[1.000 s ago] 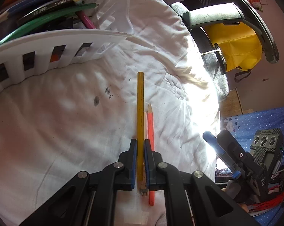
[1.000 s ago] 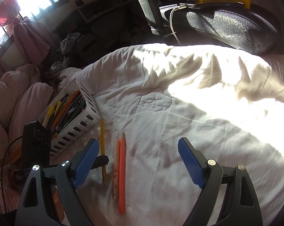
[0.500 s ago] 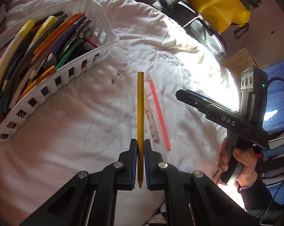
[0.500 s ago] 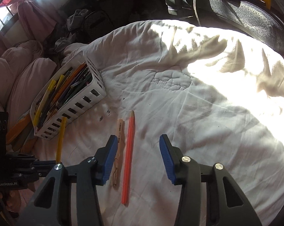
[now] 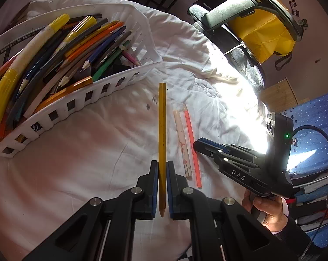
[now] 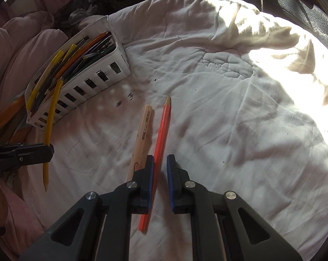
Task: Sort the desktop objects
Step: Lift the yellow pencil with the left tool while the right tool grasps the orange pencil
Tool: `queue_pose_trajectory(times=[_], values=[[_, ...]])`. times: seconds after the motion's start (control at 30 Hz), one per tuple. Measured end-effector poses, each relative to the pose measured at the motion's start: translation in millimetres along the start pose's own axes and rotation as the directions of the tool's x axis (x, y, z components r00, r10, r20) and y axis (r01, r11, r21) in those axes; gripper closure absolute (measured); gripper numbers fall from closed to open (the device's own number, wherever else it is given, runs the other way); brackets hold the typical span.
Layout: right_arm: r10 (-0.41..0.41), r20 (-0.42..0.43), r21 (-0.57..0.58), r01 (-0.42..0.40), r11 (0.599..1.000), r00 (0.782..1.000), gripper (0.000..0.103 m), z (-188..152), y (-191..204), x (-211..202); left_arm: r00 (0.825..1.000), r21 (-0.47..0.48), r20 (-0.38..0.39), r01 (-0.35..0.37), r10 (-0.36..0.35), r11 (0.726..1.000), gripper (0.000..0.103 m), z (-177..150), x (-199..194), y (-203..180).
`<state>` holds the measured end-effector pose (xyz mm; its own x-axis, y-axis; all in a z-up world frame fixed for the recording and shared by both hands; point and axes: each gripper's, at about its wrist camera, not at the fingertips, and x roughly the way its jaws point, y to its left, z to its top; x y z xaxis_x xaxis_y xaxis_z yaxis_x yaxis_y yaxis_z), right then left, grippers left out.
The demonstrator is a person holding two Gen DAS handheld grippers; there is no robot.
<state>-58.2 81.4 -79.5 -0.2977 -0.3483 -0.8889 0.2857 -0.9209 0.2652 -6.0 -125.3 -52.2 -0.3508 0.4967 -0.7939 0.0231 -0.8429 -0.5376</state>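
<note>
My left gripper point(image 5: 162, 167) is shut on a yellow pencil point(image 5: 162, 130) and holds it above the white bedding. The pencil also shows in the right wrist view point(image 6: 50, 126), beside the white basket point(image 6: 98, 74). That basket point(image 5: 124, 80) is full of several pencils and markers. A red-orange pencil point(image 6: 160, 139) and a pale pink pen point(image 6: 142, 134) lie side by side on the bedding. My right gripper point(image 6: 160, 163) hovers over the red pencil, jaws narrowly apart with the pencil between them, not clamped. The right gripper also shows in the left wrist view point(image 5: 198, 145).
The white quilt point(image 6: 229, 108) covers the surface, sunlit at the right. A black office chair point(image 5: 240, 28) with a yellow bag point(image 5: 259, 30) stands beyond the far edge. Pink pillows point(image 6: 22, 50) lie at the left behind the basket.
My left gripper lifted the yellow pencil and moved toward the basket. My right gripper narrowed from wide open and came down over the red pencil.
</note>
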Motion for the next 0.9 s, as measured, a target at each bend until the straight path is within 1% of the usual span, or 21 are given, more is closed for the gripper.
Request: queue_pose_trajectory(times=[0.1, 0.17, 0.27, 0.33, 0.4, 0.53, 0.6, 0.67, 0.8, 0.9], values=[[0.006, -0.003, -0.013, -0.006, 1.0, 1.0, 0.09, 0.3, 3.8, 3.4, 1.0, 0.002, 0.0, 0.007, -0.007, 1.0, 0.096, 0.4, 0.7, -0.5], [-0.013, -0.01, -0.028, 0.012, 1.0, 1.0, 0.09, 0.3, 7.7, 8.7, 1.0, 0.009, 0.008, -0.003, 0.003, 1.0, 0.096, 1.0, -0.2, -2.1], [-0.023, -0.011, -0.03, 0.022, 0.999, 1.0, 0.091, 1.1, 10.6, 14.9, 1.0, 0.004, 0.014, 0.012, -0.012, 1.0, 0.096, 2.0, -1.8, -1.9], [-0.005, -0.013, -0.004, 0.005, 1.0, 1.0, 0.091, 2.5, 7.6, 15.2, 1.0, 0.003, 0.02, 0.01, -0.01, 1.0, 0.096, 2.6, -3.5, -0.7], [0.015, -0.013, 0.027, -0.015, 1.0, 1.0, 0.094, 2.7, 2.4, 14.4, 1.0, 0.0, 0.027, 0.009, -0.009, 1.0, 0.096, 3.7, -5.2, 1.1], [0.081, 0.002, 0.096, -0.081, 0.992, 0.997, 0.096, 5.0, -7.4, 8.2, 0.999, -0.005, 0.044, 0.002, -0.001, 1.0, 0.096, 7.1, -7.2, 5.3], [0.092, 0.023, 0.099, -0.094, 0.991, 0.996, 0.096, 6.5, -7.2, 2.4, 0.998, -0.011, 0.055, -0.001, 0.001, 1.0, 0.096, 9.0, -9.7, 7.9], [0.086, 0.046, 0.086, -0.09, 0.992, 0.995, 0.096, 8.1, -5.1, -3.7, 0.998, -0.018, 0.069, 0.007, -0.006, 1.0, 0.096, 11.1, -13.9, 10.4], [0.091, 0.093, 0.073, -0.098, 0.992, 0.991, 0.096, 13.0, -2.3, -14.4, 0.992, -0.017, 0.129, 0.007, -0.004, 1.0, 0.096, 20.2, -31.9, 13.6], [0.103, 0.089, 0.087, -0.11, 0.99, 0.991, 0.096, 13.7, -4.7, -14.8, 0.981, -0.043, 0.195, 0.021, -0.012, 0.999, 0.096, 29.1, -50.8, 23.1]])
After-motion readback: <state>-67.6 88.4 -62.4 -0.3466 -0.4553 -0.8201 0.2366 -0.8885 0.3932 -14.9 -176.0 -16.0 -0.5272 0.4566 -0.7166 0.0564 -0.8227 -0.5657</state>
